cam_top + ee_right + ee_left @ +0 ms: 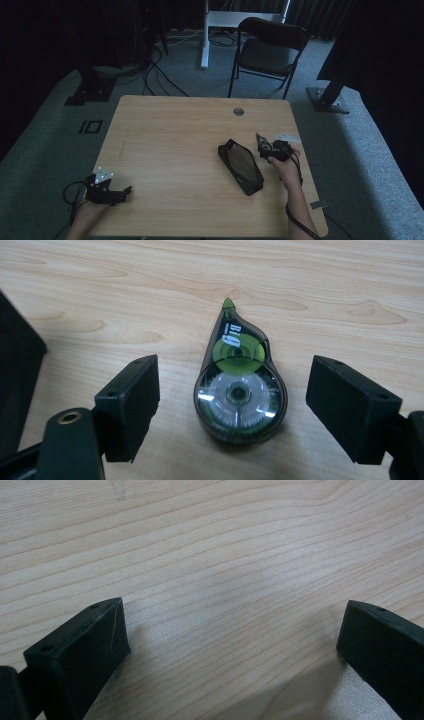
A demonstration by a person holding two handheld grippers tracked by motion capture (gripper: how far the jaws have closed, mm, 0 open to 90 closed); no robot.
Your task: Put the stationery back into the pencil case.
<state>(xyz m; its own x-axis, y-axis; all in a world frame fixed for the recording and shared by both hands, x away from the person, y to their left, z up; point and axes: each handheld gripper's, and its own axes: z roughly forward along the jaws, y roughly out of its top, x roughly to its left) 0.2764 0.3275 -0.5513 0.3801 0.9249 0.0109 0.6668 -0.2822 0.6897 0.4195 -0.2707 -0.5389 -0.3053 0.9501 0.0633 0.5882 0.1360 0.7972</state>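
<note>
The big wooden table (175, 150) is holding everything, and a black pouch (241, 166) is lying flat on it, right of the middle. Just beside the pouch, on its right, a small correction tape roller (239, 390) is lying flat on the wood. It is looking like a teardrop, with a see-through dark shell, a bright green wheel near the pointy tip and a shiny clear wheel in the fat end. It is probably very light and hard, made of smooth plastic, so it may be slipping or spinning if it is pinched badly. The best place to grab is likely across the fat round end, one jaw on each side, and not the thin tip, which could break. The right gripper (232, 407) is hanging over the roller with its jaws standing wide, one on each side, not touching it. The left gripper (232, 640) is resting far away at the near left corner, jaws also spread wide over bare wood, holding nothing.
</note>
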